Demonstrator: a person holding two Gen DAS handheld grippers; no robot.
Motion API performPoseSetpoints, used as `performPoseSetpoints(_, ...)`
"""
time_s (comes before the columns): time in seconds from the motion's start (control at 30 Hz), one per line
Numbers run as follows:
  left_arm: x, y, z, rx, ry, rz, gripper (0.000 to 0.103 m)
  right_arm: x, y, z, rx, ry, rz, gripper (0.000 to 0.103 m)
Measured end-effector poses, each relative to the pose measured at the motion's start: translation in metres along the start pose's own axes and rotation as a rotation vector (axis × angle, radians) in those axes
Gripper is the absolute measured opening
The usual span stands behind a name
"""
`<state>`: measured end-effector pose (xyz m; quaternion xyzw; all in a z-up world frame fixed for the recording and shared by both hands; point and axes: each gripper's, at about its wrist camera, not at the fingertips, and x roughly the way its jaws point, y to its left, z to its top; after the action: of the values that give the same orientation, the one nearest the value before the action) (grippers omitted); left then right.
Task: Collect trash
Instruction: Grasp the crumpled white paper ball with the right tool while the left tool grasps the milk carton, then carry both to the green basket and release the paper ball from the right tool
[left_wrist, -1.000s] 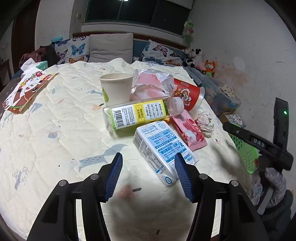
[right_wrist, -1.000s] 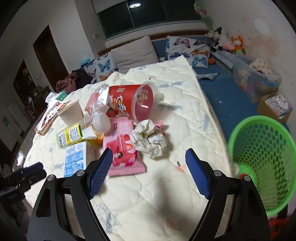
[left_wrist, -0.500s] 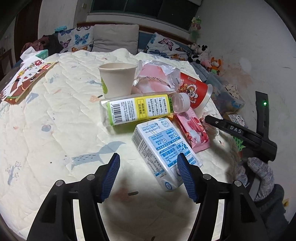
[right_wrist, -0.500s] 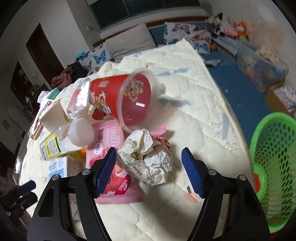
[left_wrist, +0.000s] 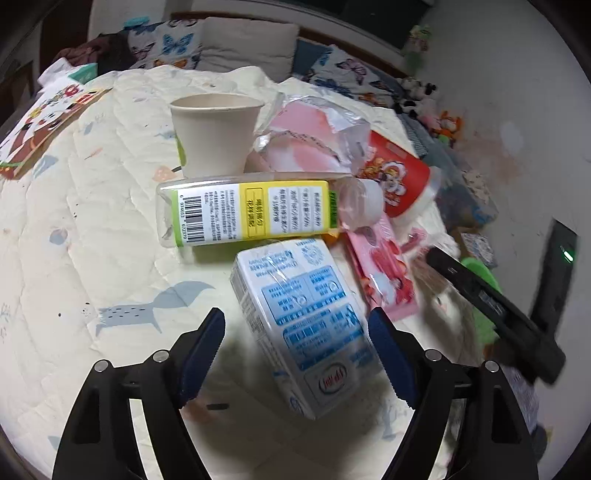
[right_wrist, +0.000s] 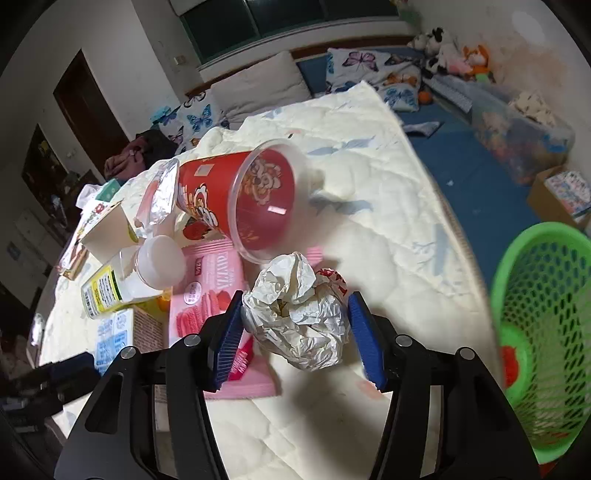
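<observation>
While both grippers hang over the quilted bed, the trash lies like this:

Left wrist view, left gripper (left_wrist: 295, 354): its jaws are opening and stand wide; the pads do not press on anything.
Left wrist view, milk carton (left_wrist: 306, 314): it lies flat on the quilt (left_wrist: 74, 240), its near end between the blue pads.
Left wrist view, plastic bottle (left_wrist: 247, 210): on its side, just behind the carton.
Left wrist view, paper cup (left_wrist: 216, 133): upright behind the bottle.

Right wrist view, right gripper (right_wrist: 295, 332): its jaws are closing around the crumpled paper ball (right_wrist: 299, 314); whether both pads already press on it, I cannot tell.
Right wrist view, paper ball: on the quilt, beside the pink wrapper (right_wrist: 214, 280).
Right wrist view, red cup (right_wrist: 240, 199): on its side, behind the ball.
Right wrist view, green basket (right_wrist: 546, 332): beside the bed, at the right.
</observation>
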<state>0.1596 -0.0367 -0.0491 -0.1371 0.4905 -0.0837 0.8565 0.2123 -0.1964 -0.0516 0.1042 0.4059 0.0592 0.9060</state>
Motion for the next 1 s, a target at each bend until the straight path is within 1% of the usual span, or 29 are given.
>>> performPoseSetpoints(0.1,0.004,-0.004,0.004,-0.014,0.008,0.012,0.078,-0.012,-0.002,-0.003,-0.008,-0.020,-0.004,0.056)
performPoseSetpoints(0.27,0.018,-0.012,0.013,-0.039,0.031,0.097,0.078,-0.031,-0.006,-0.010,-0.006,-0.051,0.006,0.056)
performPoseSetpoints(0.47,0.030,-0.022,0.015,-0.021,0.046,0.163,0.078,-0.055,-0.011,-0.019,-0.014,-0.084,-0.010,0.056)
performPoseSetpoints(0.57,0.035,-0.022,0.015,-0.026,0.048,0.179,0.078,-0.065,-0.016,-0.021,-0.006,-0.093,-0.019,0.056)
performPoseSetpoints(0.67,0.038,-0.019,0.014,-0.032,0.056,0.176,0.078,-0.073,-0.021,-0.024,-0.013,-0.105,-0.042,0.056)
performPoseSetpoints(0.87,0.040,-0.019,0.013,-0.033,0.044,0.183,0.076,-0.083,-0.022,-0.030,-0.027,-0.119,-0.074,0.056)
performPoseSetpoints(1.0,0.038,-0.019,0.012,-0.039,0.036,0.177,0.074,-0.087,-0.022,-0.036,-0.028,-0.120,-0.078,0.056)
